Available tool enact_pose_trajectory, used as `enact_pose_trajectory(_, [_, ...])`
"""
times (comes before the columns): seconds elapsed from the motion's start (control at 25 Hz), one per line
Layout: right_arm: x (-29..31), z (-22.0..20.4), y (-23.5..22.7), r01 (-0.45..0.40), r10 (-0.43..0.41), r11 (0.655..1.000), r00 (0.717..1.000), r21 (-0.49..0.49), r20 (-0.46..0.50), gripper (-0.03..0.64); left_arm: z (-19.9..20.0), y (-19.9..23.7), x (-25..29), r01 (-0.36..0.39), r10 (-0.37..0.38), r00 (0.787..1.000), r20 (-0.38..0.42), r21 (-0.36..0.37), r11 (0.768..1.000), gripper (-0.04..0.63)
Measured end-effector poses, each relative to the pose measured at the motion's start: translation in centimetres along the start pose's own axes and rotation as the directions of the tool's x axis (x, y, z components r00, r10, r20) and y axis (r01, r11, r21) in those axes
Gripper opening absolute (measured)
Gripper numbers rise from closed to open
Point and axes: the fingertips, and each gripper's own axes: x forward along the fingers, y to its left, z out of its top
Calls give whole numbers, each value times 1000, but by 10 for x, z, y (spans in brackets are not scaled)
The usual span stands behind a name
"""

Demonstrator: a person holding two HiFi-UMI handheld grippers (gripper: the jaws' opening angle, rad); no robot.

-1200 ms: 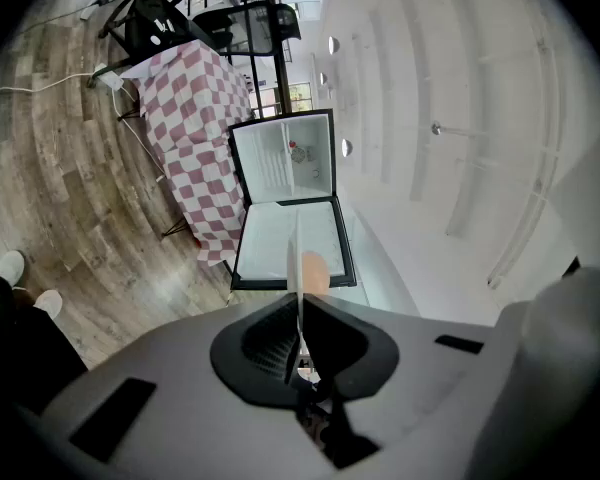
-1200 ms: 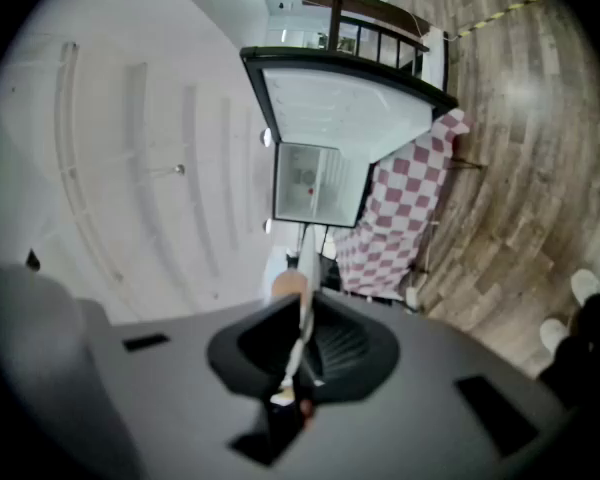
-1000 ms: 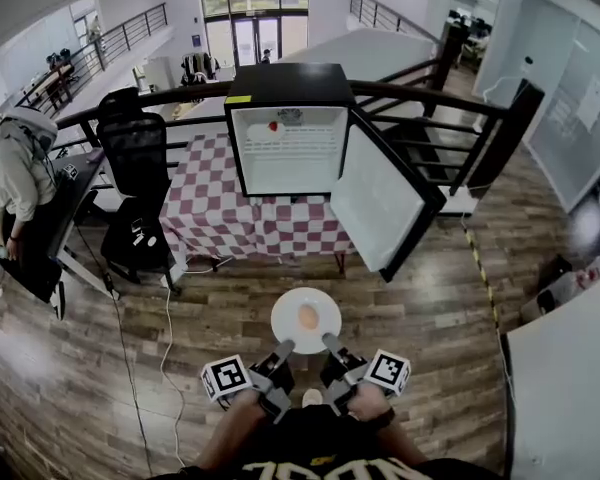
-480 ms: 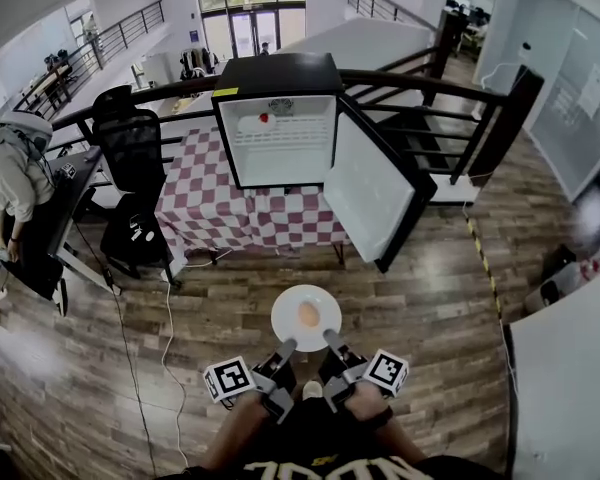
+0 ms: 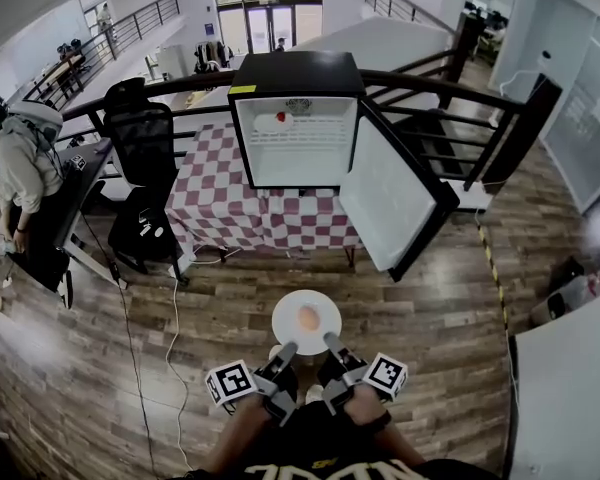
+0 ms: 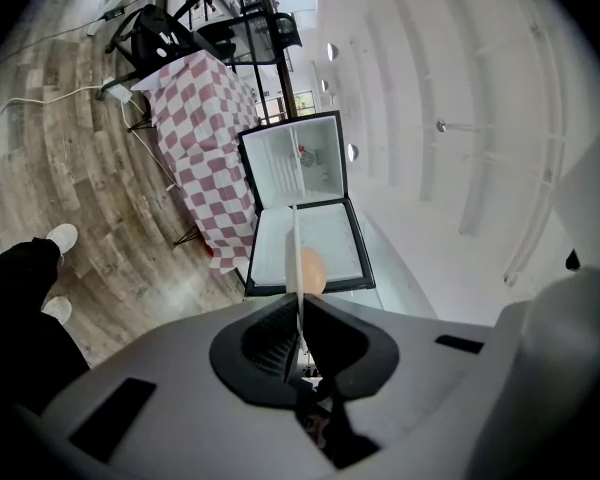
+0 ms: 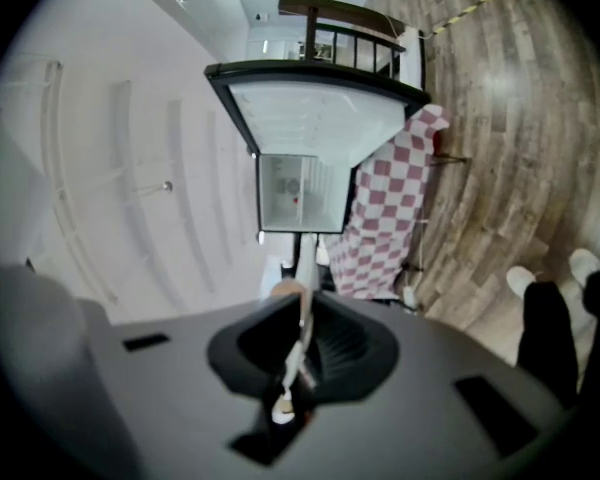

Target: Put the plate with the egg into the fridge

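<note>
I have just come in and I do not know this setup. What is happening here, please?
A person carries a white plate with an egg on it, the left gripper and the right gripper both shut on its near rim. It is above the wooden floor, short of a small fridge that stands on a checked tablecloth. The fridge door is open; the plate is not yet inside.

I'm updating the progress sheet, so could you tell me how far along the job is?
Done: the fridge door stands open. In hand: left gripper and right gripper are each shut on the plate rim, egg resting on it. Left: the plate is short of the fridge, not yet inside.
</note>
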Motion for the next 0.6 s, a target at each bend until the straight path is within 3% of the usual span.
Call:
enact_pose_trajectory(0.28, [56,12,2,23,-24,998,999,-63,-26,34,51,12,21,-4,3,1000,-11,-64,998,35])
enact_pose_trajectory(0.44, [101,24,11,26,-26,998,1000,-63,-6,34,96,14,40,-8,7,999,-36,-51,999,35])
enact_pose_trajectory(0.6, [149,37,23,17,-16,997,1000,-78,12,34,145,4,62,41,-44,998,-55,-43,998,35])
